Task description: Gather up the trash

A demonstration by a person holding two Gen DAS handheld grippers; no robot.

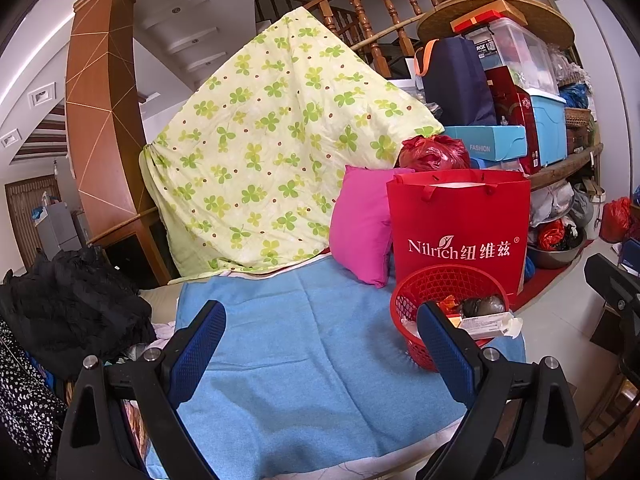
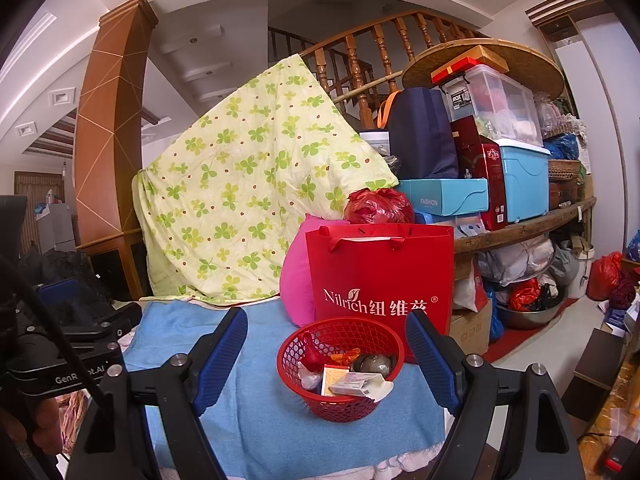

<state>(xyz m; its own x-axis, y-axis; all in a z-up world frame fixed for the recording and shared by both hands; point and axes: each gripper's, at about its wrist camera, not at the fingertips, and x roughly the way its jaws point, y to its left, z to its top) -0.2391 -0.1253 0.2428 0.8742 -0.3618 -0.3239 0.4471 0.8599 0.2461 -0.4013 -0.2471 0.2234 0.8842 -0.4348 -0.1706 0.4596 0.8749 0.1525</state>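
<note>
A red basket (image 2: pixel 339 368) of trash (image 2: pixel 352 376) was seen at lower centre of the right view, resting on a blue towel (image 2: pixel 256 412) before a red bag (image 2: pixel 380 276). The right gripper (image 2: pixel 326 354) was held with jaws wide, nothing gripped. The left gripper (image 1: pixel 320 344) was likewise held wide and empty above the towel.

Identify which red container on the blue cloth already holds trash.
The red mesh basket; wrappers and boxes fill it. The red paper bag behind it stands upright, contents unseen.
</note>
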